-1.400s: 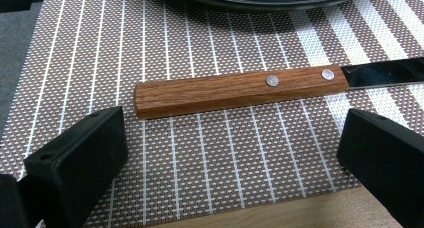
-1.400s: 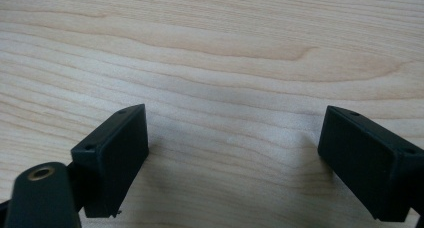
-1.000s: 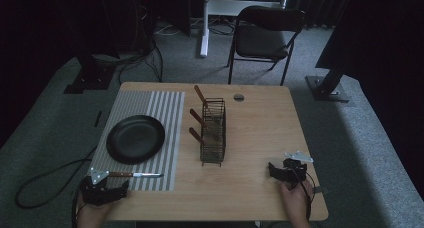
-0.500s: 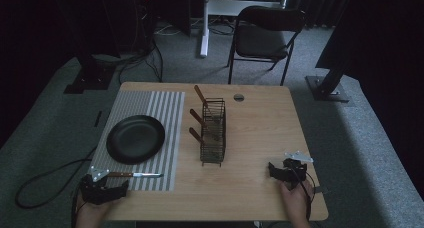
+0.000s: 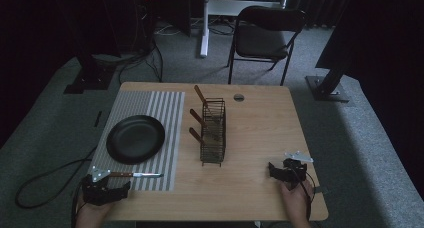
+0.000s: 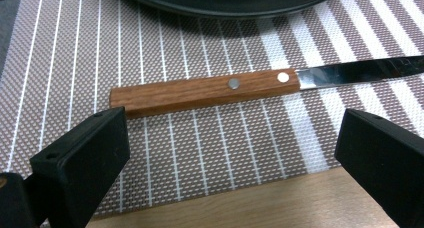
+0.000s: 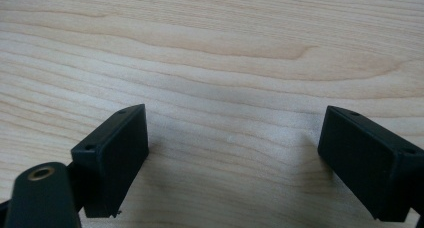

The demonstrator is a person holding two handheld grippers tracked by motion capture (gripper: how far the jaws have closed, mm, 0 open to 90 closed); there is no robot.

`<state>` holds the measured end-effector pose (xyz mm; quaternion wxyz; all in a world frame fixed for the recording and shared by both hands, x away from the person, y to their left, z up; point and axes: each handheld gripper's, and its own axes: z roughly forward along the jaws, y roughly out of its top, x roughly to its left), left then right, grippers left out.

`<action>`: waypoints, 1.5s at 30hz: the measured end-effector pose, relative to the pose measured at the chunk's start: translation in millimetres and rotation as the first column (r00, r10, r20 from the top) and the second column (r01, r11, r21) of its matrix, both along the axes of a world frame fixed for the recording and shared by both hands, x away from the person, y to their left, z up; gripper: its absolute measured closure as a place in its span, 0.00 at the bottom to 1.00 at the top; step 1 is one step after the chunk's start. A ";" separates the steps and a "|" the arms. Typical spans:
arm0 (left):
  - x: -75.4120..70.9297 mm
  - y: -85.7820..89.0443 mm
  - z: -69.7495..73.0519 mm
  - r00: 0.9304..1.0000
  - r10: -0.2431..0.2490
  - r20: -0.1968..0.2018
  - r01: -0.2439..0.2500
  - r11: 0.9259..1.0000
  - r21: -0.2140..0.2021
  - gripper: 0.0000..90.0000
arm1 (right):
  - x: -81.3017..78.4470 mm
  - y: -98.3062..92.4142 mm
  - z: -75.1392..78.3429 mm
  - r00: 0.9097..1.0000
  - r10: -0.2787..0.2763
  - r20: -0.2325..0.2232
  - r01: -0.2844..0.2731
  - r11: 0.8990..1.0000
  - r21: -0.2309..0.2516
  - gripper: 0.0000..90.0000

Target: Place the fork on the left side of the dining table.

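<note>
Nothing has shifted since the earlier frames: the left gripper stays spread wide just short of the knife, which lies on the striped placemat beside the black plate; the right gripper rests open on the table

Wooden-handled knife lies on striped placemat beyond wide-apart jaws

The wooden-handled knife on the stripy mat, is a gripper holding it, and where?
No. The wooden-handled knife lies free on the striped mat; the left gripper is open just short of its handle.
</note>
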<state>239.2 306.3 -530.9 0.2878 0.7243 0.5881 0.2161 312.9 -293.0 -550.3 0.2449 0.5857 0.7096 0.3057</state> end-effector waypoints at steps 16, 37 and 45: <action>9.2 -17.9 23.2 0.997 -0.076 0.019 0.077 0.997 -0.016 0.02 | 0.0 0.0 0.0 1.000 0.000 0.000 0.000 1.000 0.000 0.14; 31.0 -36.5 53.3 0.987 -0.148 0.063 0.151 0.987 -0.048 0.02 | 0.0 -0.2 -0.1 1.000 0.002 0.001 -0.002 1.000 -0.002 0.14; 42.0 -50.6 64.2 0.978 -0.191 0.084 0.196 0.979 -0.052 0.02 | 0.0 -0.2 -0.1 1.000 0.002 0.001 -0.002 1.000 -0.002 0.14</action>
